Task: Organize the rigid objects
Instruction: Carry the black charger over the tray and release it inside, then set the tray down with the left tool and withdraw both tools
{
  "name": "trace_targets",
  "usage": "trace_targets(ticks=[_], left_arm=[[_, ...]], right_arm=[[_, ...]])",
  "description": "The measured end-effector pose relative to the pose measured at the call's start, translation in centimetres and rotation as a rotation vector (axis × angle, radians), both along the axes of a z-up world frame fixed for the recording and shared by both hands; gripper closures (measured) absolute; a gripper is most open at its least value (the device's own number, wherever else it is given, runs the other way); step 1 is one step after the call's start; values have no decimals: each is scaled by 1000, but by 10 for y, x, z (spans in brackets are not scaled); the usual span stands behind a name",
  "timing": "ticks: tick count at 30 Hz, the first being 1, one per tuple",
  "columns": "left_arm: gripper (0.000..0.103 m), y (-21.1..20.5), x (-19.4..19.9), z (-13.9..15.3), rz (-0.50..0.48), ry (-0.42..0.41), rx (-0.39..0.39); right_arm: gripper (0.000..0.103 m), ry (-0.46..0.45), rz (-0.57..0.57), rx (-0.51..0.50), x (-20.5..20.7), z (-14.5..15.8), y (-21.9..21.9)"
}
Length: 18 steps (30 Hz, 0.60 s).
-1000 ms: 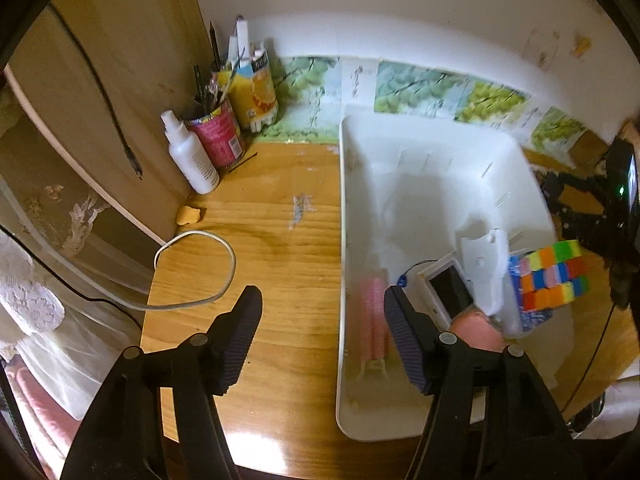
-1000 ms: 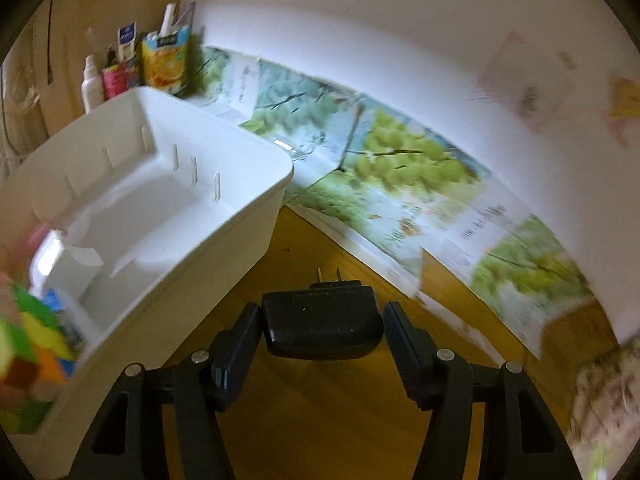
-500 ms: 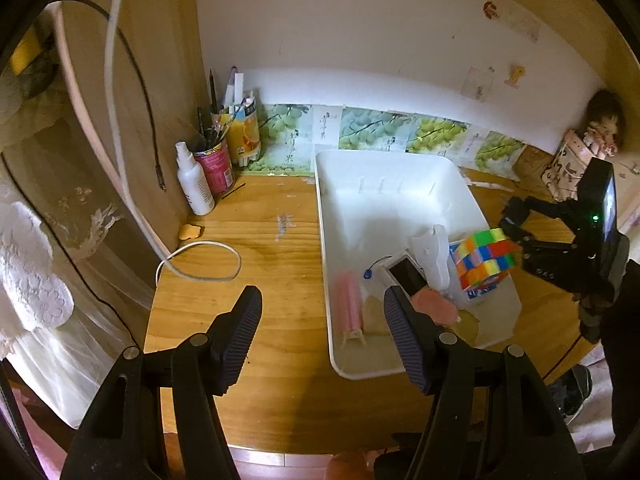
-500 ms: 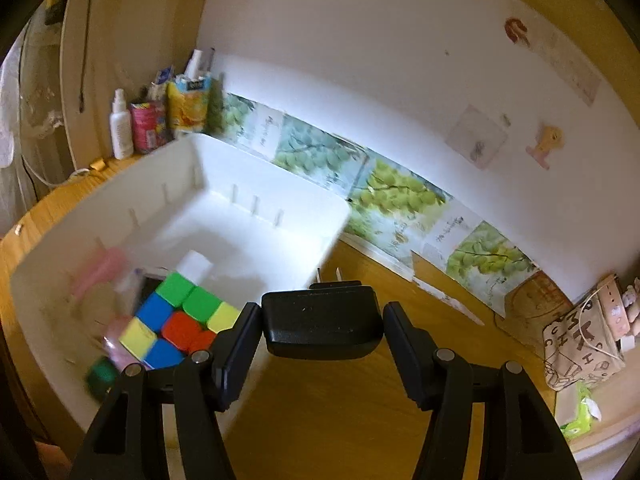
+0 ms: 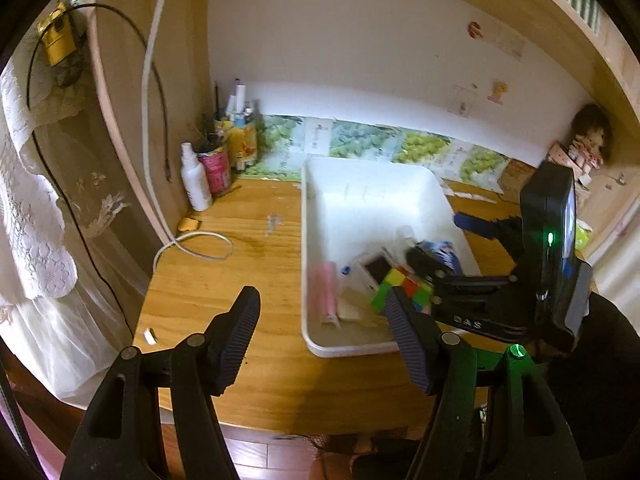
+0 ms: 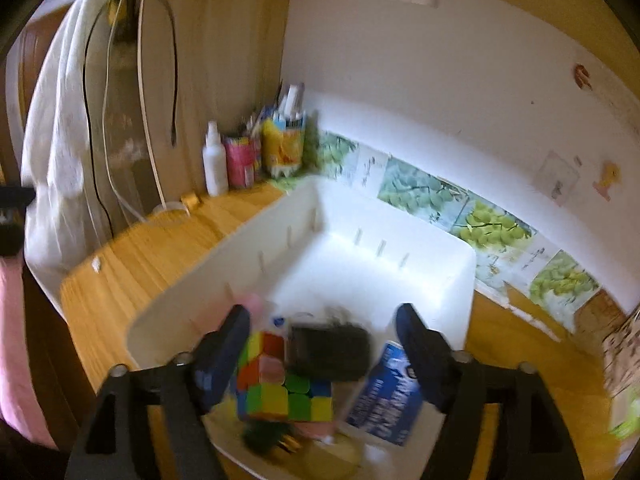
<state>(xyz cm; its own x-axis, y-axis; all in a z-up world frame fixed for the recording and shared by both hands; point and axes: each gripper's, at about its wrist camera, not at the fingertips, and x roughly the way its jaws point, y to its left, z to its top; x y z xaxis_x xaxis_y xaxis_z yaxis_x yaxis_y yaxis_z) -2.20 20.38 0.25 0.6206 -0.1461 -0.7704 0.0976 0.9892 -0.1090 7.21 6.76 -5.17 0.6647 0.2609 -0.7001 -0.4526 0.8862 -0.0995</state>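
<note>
Right wrist view: the black power adapter (image 6: 328, 350) is blurred between the pads of the right gripper (image 6: 324, 344), over the near end of the white bin (image 6: 400, 264). The jaws are opening and neither pad presses on the adapter; whether it already rests on the items below cannot be told. Directly beneath and beside it lie a multicoloured puzzle cube (image 6: 280, 388), a blue-and-white packet (image 6: 386, 396) and part of a pink item (image 6: 252, 304). The far half of the bin is bare, with short ribs along its walls.

Left wrist view: the left gripper (image 5: 320, 328) stands wide apart with nothing between its pads, above the near edge of the wooden bench (image 5: 224, 272). The bin (image 5: 368, 188) sits on the right part of the bench. Its near end holds a pink comb-like item (image 5: 326, 288), a small white device with a dark screen (image 5: 374, 270) and the cube (image 5: 394, 284), partly covered by the right gripper's body.

At the bench's far left corner stand a white spray bottle (image 5: 195, 182), a red pen can (image 5: 216, 168) and a yellow carton (image 5: 242, 142) holding pens. A white cable (image 5: 200, 240) loops on the bench near a wooden side panel. A strip of grape pictures (image 5: 400, 146) runs along the foot of the white back wall.
</note>
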Motion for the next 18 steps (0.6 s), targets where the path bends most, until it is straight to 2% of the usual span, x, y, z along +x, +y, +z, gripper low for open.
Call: trace_targets(ticks=[4,9,16,18], left_arm=[[34,-23,-8,1,-13,-3,-7],[34,-64,-21,8,7,-64,-29],[34,-128,-28,6,124,-37,-43],[34,-149,-29,2,124,-20,-64]], right_arm=[[23,14,-29,67,-7,9,-16],[22,23,-74,109,-21,19,-63],[20,80,-109,173,-45,35,-149],[20,87,-114,190,-55,38,-173]])
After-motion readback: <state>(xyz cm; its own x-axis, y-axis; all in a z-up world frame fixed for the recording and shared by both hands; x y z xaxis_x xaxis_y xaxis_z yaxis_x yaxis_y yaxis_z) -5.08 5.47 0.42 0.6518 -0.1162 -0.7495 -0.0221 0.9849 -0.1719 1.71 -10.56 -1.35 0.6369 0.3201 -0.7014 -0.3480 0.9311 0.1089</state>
